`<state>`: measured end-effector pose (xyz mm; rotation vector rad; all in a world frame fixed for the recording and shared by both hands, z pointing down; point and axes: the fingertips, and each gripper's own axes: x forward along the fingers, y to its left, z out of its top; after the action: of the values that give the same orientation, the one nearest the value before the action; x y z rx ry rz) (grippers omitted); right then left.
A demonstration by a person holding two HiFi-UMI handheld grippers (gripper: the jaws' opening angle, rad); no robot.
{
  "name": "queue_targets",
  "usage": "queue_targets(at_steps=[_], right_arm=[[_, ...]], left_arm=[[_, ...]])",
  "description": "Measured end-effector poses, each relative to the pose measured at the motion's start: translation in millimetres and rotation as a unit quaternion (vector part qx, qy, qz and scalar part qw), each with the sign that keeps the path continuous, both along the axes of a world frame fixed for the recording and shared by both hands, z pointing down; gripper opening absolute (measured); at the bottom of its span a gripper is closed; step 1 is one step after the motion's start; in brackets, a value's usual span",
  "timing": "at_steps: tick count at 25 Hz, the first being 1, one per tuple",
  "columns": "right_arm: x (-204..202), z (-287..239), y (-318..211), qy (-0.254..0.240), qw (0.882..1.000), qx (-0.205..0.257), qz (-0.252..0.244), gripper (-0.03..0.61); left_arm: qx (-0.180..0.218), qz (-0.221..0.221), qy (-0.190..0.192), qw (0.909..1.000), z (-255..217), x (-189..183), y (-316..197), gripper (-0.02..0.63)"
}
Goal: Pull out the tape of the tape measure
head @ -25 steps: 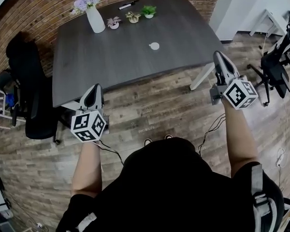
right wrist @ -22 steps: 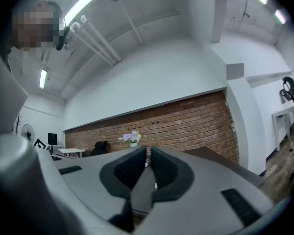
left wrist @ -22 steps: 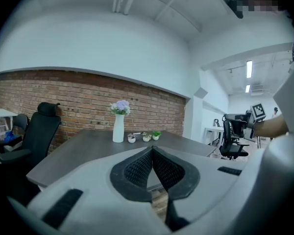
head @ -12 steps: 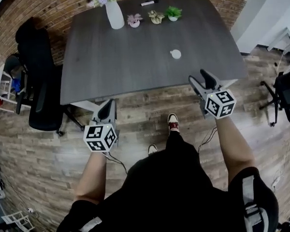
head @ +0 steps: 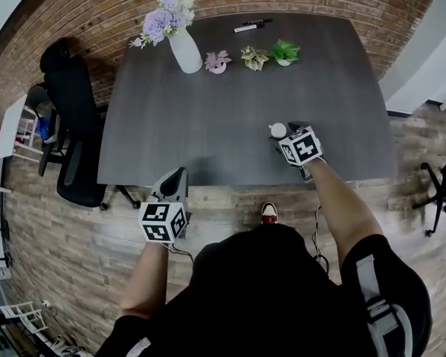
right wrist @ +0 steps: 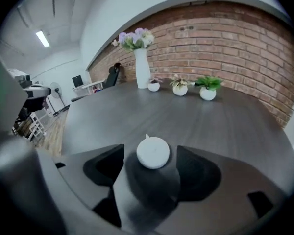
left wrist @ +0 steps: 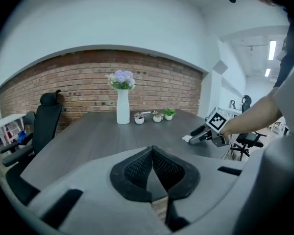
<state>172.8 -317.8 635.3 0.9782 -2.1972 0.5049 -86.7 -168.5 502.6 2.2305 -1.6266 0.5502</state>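
The tape measure (head: 277, 130) is a small round white case lying on the dark grey table (head: 208, 125), toward its near right side. My right gripper (head: 286, 130) reaches over the table edge to it. In the right gripper view its jaws are opening, and the tape measure (right wrist: 153, 152) lies between the two pads without either one touching it. My left gripper (head: 177, 175) is shut and empty, held at the table's near edge, left of the case. From the left gripper view the tape measure (left wrist: 186, 139) shows just at the right gripper's (left wrist: 193, 136) tips.
A white vase of lilac flowers (head: 184, 47), three small potted plants (head: 254, 56) and a black marker (head: 249, 26) stand along the table's far edge by the brick wall. A black office chair (head: 74, 140) is at the table's left.
The person has stepped up to the table. The right gripper moved from above the floor over the table to the tape measure, and its jaws opened. The left gripper stayed shut.
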Motion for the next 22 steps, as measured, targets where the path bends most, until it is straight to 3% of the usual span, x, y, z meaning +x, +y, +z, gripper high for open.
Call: queue_targets(at_steps=[2,3,4,6,9,11,13,15,17,20,22], right_arm=[[-7.1,9.5,-8.6,0.018,0.999,-0.022,-0.029,0.309],[-8.1,8.9,-11.4,0.028,0.998,-0.024,-0.046,0.272],[-10.5,5.7,-10.8,0.035,0.997,-0.023,-0.072,0.220],[-25.8,-10.2,2.3,0.024,0.990,-0.007,-0.142,0.218],[-60.7,-67.5,22.8,-0.078,0.976,0.033,-0.202,0.218],[-81.8,-113.8,36.6,-0.143,0.959,0.061,-0.237,0.218],[-95.8,-146.6,46.4,-0.155,0.947,0.087,-0.268,0.218],[-107.0,-167.9,51.7,-0.145,0.940,0.107,-0.288,0.218],[-118.4,-183.4,56.2,-0.129,0.937,0.124,-0.301,0.218],[-137.5,-202.9,62.0,-0.110,0.935,0.145,-0.304,0.218],[-150.8,-210.3,65.9,-0.096,0.937,0.155,-0.299,0.218]], left_arm=[[-0.017,-0.003,-0.004,0.9998,4.9,7.9,-5.9,0.009],[-0.024,-0.003,-0.005,0.9997,9.2,12.2,-9.1,0.009],[-0.032,0.000,-0.004,0.9995,14.6,16.3,-12.8,0.009],[-0.047,0.018,-0.003,0.9987,25.9,25.1,-22.6,0.009],[-0.045,0.090,-0.016,0.9948,29.1,49.7,-52.8,0.009],[-0.038,0.167,-0.029,0.9849,18.7,73.7,-74.5,0.009],[-0.014,0.253,-0.015,0.9674,-6.6,96.1,-89.3,0.011],[0.023,0.336,0.017,0.9416,-39.7,108.9,-93.2,0.031],[0.043,0.407,0.033,0.9116,-63.1,111.6,-89.0,0.140],[0.053,0.492,0.025,0.8688,-77.4,108.6,-78.9,0.156],[0.063,0.530,0.019,0.8453,-81.2,103.3,-73.8,0.156]])
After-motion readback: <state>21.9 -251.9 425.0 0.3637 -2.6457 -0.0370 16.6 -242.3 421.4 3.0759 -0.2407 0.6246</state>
